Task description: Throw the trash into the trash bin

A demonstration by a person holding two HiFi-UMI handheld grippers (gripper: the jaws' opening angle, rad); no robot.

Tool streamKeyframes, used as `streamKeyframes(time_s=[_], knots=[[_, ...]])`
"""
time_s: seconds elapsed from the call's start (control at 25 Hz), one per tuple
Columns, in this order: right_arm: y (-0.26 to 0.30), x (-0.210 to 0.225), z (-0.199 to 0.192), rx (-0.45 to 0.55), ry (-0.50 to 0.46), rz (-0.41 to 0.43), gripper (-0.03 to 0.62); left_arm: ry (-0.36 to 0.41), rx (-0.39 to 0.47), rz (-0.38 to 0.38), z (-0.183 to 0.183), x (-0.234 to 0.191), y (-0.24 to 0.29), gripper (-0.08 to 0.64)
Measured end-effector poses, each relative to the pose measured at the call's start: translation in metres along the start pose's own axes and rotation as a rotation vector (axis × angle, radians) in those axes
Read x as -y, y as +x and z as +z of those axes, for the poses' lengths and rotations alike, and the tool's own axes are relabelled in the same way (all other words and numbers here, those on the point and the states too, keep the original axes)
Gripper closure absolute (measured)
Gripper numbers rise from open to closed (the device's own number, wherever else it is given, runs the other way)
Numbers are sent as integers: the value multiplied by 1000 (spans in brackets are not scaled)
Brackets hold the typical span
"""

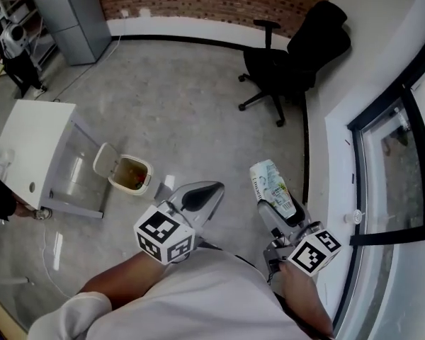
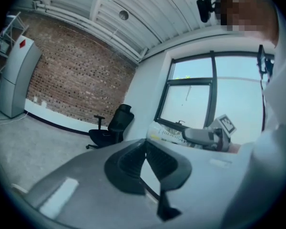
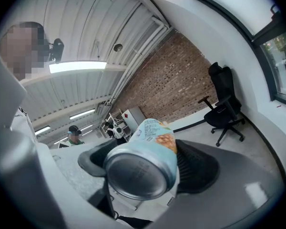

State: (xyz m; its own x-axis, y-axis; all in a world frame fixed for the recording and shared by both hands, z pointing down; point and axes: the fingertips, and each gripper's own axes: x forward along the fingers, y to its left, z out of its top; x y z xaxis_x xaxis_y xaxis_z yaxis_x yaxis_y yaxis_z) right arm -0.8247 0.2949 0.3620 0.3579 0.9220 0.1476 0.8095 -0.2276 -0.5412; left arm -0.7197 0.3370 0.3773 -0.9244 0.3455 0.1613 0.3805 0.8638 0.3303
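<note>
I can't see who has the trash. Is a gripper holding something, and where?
The right gripper holds a pale-blue metal can, fingers clamped on its sides near the base. The left gripper holds nothing.

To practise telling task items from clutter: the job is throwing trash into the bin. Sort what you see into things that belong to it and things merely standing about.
Belongs to the job:
drink can, held in the right tongs; trash bin, lid open, on the floor.

Merely standing about:
black office chair; white table; grey cabinet; left tongs, shut and empty.
</note>
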Motion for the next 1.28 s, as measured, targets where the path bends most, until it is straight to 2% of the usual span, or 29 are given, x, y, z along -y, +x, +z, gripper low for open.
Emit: streamKeyframes(time_s=[0.2, 0.52, 0.8, 1.0, 1.28], knots=[[43, -4, -5, -27, -3, 102, 209, 21, 1, 107, -4, -33, -15, 552], [95, -29, -7, -115, -15, 221, 209, -26, 31, 238, 6, -70, -42, 552], [148, -49, 4, -150, -42, 233, 209, 15, 40, 220, 29, -101, -45, 552], [183, -66, 6, -187, -65, 240, 209, 19, 62, 212, 47, -129, -56, 552], [236, -82, 2, -223, -103, 240, 209, -2, 109, 243, 56, -182, -77, 552]])
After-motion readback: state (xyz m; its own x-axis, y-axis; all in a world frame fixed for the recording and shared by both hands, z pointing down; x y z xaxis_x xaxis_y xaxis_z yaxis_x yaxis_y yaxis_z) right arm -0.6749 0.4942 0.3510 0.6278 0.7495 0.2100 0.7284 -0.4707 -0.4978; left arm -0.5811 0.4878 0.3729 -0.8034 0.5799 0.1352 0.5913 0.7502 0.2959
